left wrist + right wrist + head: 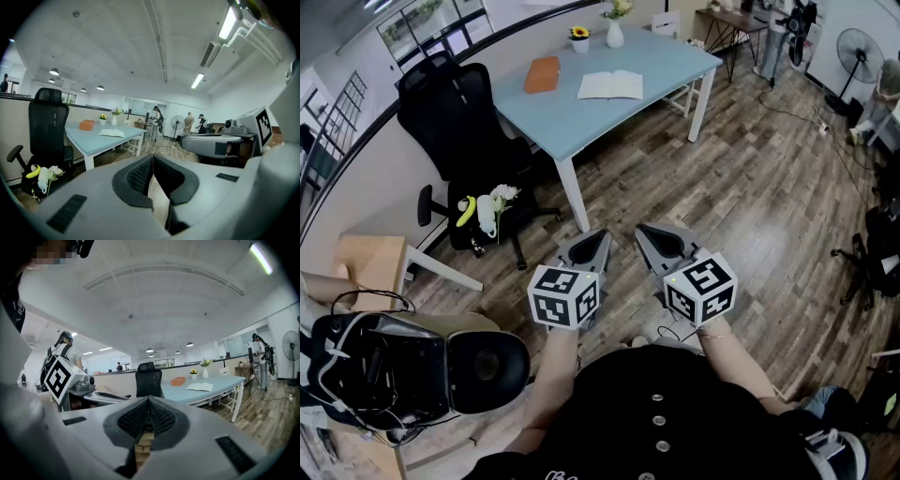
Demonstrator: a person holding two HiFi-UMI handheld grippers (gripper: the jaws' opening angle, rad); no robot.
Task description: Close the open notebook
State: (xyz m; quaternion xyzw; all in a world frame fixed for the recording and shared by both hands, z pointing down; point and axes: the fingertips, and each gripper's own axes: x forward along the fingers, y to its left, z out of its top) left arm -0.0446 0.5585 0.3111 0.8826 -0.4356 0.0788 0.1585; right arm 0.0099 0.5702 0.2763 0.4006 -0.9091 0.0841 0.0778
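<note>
The open notebook point(611, 85) lies flat on the far light blue table point(572, 117), well away from both grippers. It also shows small in the left gripper view, notebook point(112, 133), and in the right gripper view, notebook point(200, 386). My left gripper point(596, 242) and right gripper point(651, 236) are held side by side over the wooden floor, close to my body, pointing toward the table. In its own view the left gripper point(152, 157) has its jaws together with nothing between them. The right gripper point(149, 400) is likewise shut and empty.
An orange closed book point(543, 74) and two flower vases point(615, 30) share the table. A black office chair point(459, 112) stands left of it, with a banana and flowers point(480, 210) on its seat. A floor fan point(855, 56) is at the far right. People stand in the background.
</note>
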